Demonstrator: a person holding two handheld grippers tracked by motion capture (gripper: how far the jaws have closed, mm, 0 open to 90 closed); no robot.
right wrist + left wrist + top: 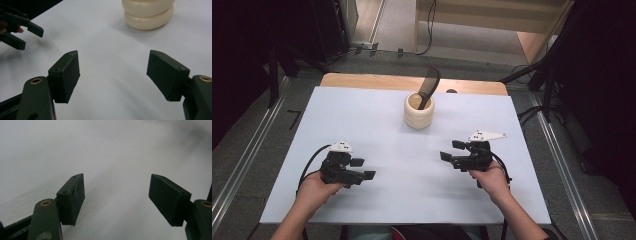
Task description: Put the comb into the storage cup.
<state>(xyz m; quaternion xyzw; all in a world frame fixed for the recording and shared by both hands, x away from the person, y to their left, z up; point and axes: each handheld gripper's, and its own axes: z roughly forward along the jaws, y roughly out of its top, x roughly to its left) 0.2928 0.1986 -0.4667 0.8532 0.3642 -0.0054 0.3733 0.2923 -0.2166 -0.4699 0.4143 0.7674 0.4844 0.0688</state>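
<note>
A cream ribbed cup (419, 111) stands at the table's far middle with a black comb (429, 86) leaning out of it. My left gripper (363, 168) rests low at the near left, jaws open over bare white table (117, 195). At the near right my right gripper (452, 150) is open too, pointing left toward the middle. In the right gripper view its jaws (113, 75) stand wide apart with nothing between them, and the cup's base (147, 13) sits ahead to the upper right. The left gripper (23, 33) appears there at the upper left.
A white sheet (377, 130) covers the wooden table, whose far edge (362, 80) shows bare wood. Dark stands and cables surround the table on the floor at both sides.
</note>
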